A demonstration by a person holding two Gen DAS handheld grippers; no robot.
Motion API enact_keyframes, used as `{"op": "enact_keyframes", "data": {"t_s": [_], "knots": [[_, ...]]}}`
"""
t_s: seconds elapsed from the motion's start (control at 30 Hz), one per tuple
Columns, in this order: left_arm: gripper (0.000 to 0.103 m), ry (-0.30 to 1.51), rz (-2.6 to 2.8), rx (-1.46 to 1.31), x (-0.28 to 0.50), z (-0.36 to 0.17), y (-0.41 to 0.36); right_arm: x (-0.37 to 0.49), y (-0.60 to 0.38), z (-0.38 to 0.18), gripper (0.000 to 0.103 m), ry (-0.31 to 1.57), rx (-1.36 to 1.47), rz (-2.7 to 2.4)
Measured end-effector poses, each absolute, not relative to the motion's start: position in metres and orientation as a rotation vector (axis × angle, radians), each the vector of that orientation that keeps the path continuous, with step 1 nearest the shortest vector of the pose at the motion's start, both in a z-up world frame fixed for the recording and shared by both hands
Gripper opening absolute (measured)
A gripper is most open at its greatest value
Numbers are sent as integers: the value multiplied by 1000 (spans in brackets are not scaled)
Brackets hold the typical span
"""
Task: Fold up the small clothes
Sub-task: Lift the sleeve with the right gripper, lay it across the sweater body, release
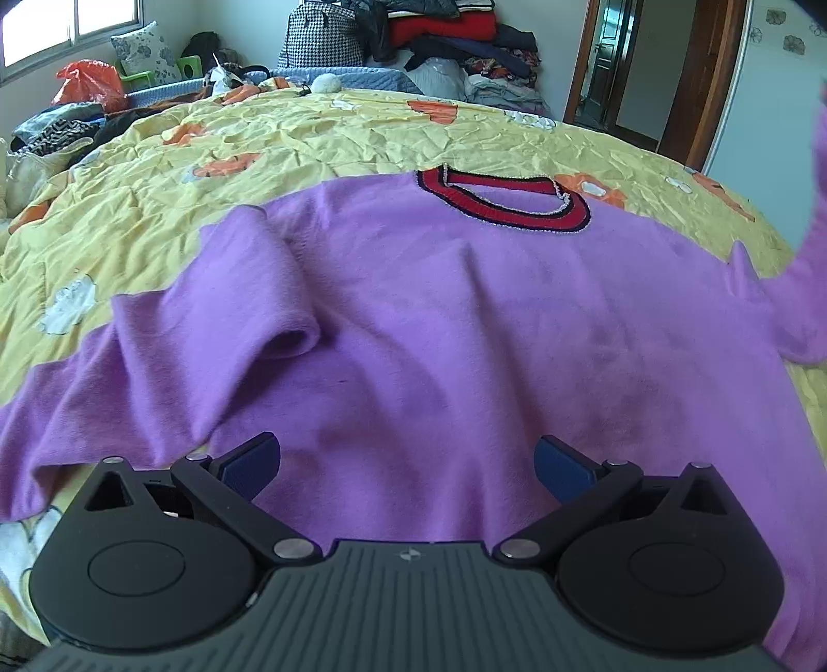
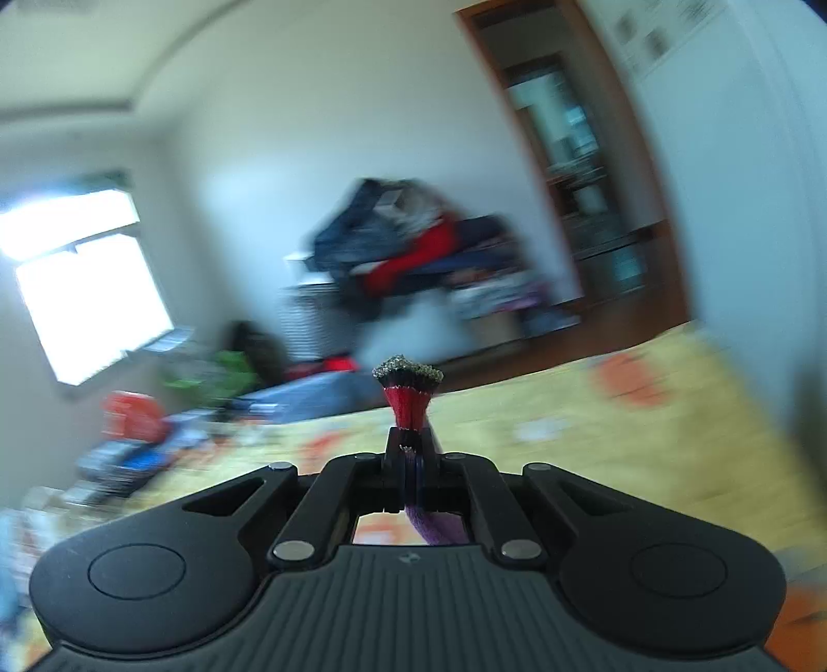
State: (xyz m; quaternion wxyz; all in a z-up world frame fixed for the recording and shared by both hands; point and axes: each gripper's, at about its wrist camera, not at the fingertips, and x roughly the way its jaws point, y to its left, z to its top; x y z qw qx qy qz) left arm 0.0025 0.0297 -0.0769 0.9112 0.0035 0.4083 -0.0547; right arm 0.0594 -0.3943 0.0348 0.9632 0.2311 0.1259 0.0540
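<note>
1. Left wrist view: the purple sweater (image 1: 439, 320) lies spread flat on the yellow flowered bedspread (image 1: 310, 134), its red and dark collar (image 1: 506, 201) at the far end. The left claw (image 1: 408, 465) hangs over the near hem with its blue pads (image 1: 253, 462) wide apart, released, nothing between them. One sleeve (image 1: 258, 294) is folded in across the sweater's left side; at the right edge the other sleeve (image 1: 806, 248) rises off the bed, out of frame. A clothes pile (image 1: 455, 36) sits beyond the bed.

2. Right wrist view: the right claw (image 2: 411, 465) is clenched on a sleeve cuff (image 2: 408, 398), whose red ribbing with a dark, silvery edge fans out past the fingertips. Purple fabric (image 2: 439, 527) hangs below the claw. The room behind is blurred.
</note>
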Motion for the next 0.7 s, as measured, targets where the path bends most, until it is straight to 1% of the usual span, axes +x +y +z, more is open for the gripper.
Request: {"op": "enact_keyframes", "data": {"t_s": [0.17, 0.37, 0.53, 0.6, 0.7], "knots": [[103, 831, -71, 4, -6, -71, 49, 100, -300, 20, 3, 281, 527, 324], [103, 839, -21, -26, -6, -67, 72, 159, -189, -44, 3, 453, 558, 467], [103, 823, -3, -21, -8, -61, 76, 175, -121, -90, 3, 586, 514, 524], [103, 826, -5, -17, -8, -62, 74, 174, -100, -103, 3, 610, 475, 514], [103, 836, -3, -10, -8, -65, 72, 173, -80, -118, 3, 633, 496, 534]]}}
